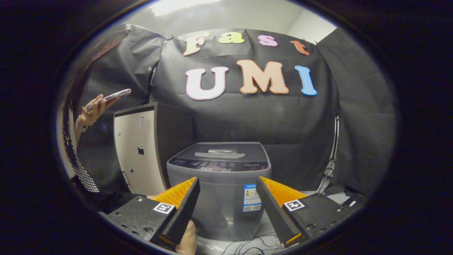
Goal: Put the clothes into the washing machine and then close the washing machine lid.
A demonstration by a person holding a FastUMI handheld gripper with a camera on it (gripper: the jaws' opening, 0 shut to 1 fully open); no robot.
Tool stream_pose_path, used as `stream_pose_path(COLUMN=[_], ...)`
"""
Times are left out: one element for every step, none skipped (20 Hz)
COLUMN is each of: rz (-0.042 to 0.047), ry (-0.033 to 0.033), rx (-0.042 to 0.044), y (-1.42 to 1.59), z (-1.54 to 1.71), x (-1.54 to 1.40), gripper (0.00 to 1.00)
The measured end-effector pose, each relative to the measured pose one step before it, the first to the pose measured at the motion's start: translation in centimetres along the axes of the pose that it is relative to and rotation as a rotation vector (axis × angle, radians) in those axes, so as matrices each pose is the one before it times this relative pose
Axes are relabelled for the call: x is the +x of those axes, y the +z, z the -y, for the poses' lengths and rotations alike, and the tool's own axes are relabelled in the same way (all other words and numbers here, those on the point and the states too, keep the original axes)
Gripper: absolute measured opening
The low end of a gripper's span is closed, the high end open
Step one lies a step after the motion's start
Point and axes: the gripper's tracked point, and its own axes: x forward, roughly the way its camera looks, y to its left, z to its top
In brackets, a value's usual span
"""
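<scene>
I hold the gripper (226,184) fingers apart and empty, framing the lid-closed washing machine (219,187) just ahead for approach.

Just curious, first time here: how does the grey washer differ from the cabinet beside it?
The washer is grey with rounded corners; the cabinet is a sharp-edged box, pale-fronted and dark-sided. The washer stands lower, the cabinet taller. The washer sits beyond the open gripper, the cabinet off to one side. Both stand against the black cloth.
</scene>
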Motion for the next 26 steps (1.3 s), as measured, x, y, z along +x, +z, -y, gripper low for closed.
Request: stream_pose_path(rz=[0.00031,0.00037,-0.00008,-0.00047,0.00023,-0.00063,-0.00066,0.00042,-0.00052,-0.00031,0.0007,-0.00006,0.00013,0.00016,-0.00013,0.00036,0.00072,-0.00089,-0.00042,0.0005,0.00021,-0.00001,0.00013,-0.00074,0.00006,0.00061], ry=[0.00071,-0.00038,0.00059,0.0003,0.00003,0.00021,0.00024,0.00004,0.00022,0.00015,0.00006,0.00028,0.00011,0.0001,-0.00007,0.00009,-0.00004,-0.00005,-0.00003,0.00007,-0.00006,-0.00001,0.00005,-0.0001,0.00015,0.00002], rx=[-0.0008,0.00046,-0.00057,0.00033,0.00009,-0.0001,0.00016,0.0001,-0.00024,0.00031,-0.00006,-0.00006,0.00001,-0.00007,0.00001,-0.00014,-0.00021,0.00042,-0.00011,-0.00007,0.00024,-0.00026,-0.00011,0.00046,-0.00041,-0.00005], y=[-0.006,0.022,-0.057,0.012,0.016,-0.001,-0.038,0.034,-0.017,-0.047,0.063,-0.009,0.032,-0.032,-0.008,0.043,0.078,-0.067,-0.014,-0.021,0.069,-0.072,0.05,-0.067,-0.001,0.036], z=[0.002,0.015,0.037,0.0,-0.021,0.042,0.002,0.032,0.003,-0.033,-0.02,-0.005,0.037,0.063,-0.01,-0.036,0.031,0.001,0.003,-0.05,0.024,0.041,0.05,-0.062,0.008,0.02], x=[-0.032,-0.081,0.168,-0.107,-0.011,0.039,0.01,-0.033,-0.067,0.07,-0.031,-0.063,-0.006,0.056,0.007,-0.112,0.001,-0.011,-0.027,0.061,0.009,-0.016,0.017,-0.009,-0.011,0.011], gripper=[0.97,0.97,0.97,0.97,0.97,0.97,0.97,0.97,0.97,0.97,0.97,0.97,0.97,0.97,0.97,0.97,0.97,0.97,0.97,0.97,0.97,0.97,0.97,0.97,0.97,0.97])
